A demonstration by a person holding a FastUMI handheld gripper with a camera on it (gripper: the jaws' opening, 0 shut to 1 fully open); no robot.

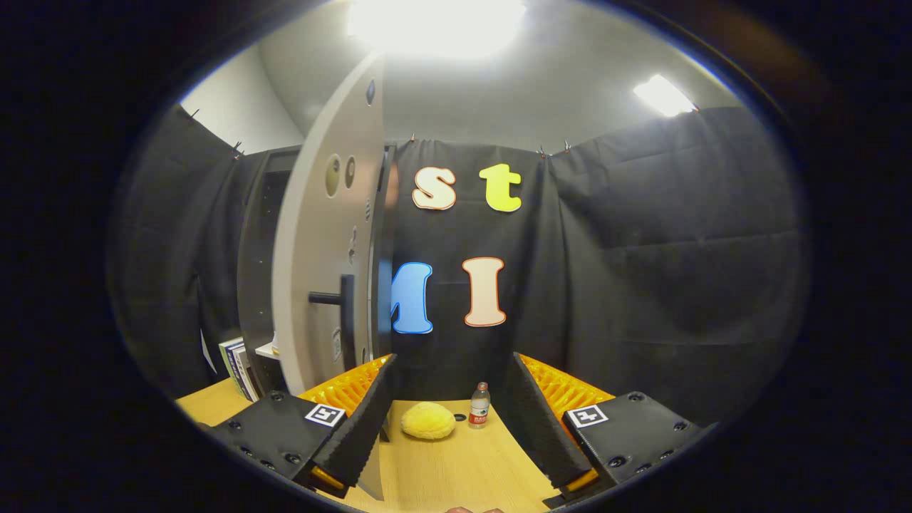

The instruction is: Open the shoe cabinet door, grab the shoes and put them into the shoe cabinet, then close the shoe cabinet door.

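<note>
**Door Open, Shoe Pickup Pending**

Fingers [370,420] of the gripper [456,420] stand wide apart, clamped on nothing. Cabinet door [324,271] is swung open, its edge just ahead of the left finger, with the black handle [335,299] facing the camera. Shoe cabinet [260,256] stands behind the door at the left edge of the wooden table [456,477], with books [239,367] at its foot. Between the fingers, farther along the table, lie a yellow plush slipper-like item [427,420] and a small water bottle [479,405], near each other. Judged next step: advance with the jaws wide, centre the yellow item between both pads, avoid the bottle, and keep clear of the door edge.
</note>
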